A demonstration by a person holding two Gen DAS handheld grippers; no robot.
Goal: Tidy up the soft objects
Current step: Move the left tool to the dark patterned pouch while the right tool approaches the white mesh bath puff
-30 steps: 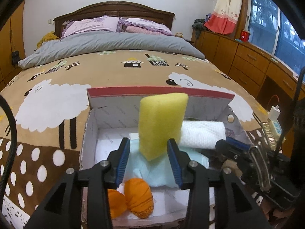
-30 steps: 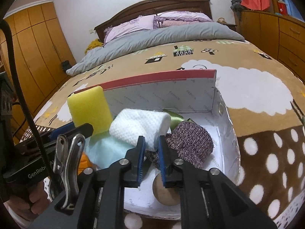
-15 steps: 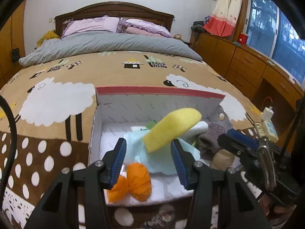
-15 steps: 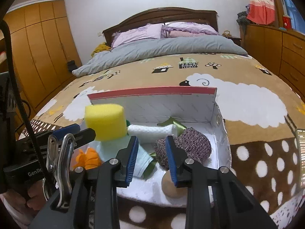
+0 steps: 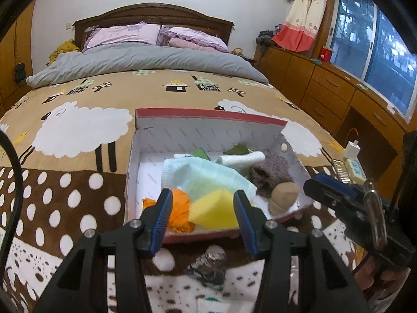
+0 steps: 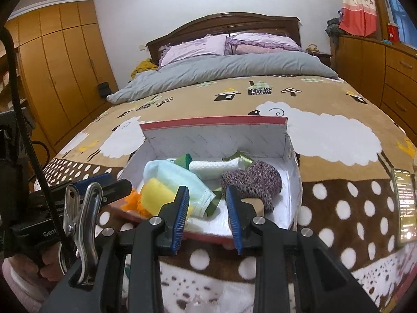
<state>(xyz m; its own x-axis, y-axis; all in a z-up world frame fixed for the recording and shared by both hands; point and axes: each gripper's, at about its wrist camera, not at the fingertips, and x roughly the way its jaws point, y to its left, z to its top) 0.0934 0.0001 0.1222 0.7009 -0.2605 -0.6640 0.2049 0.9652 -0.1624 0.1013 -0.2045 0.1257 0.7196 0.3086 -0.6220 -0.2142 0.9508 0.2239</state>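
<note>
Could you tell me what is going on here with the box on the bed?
A person is sorting soft things into an open box on the bed, with a hand-held claw in each hand. The yellow sponge, orange yarn, pale blue cloth, white rolled towel and knitted piece all lie inside. The left claw and right claw are both open and empty, just short of the box's near edge. A small dark patterned item lies outside on the blanket.
</note>
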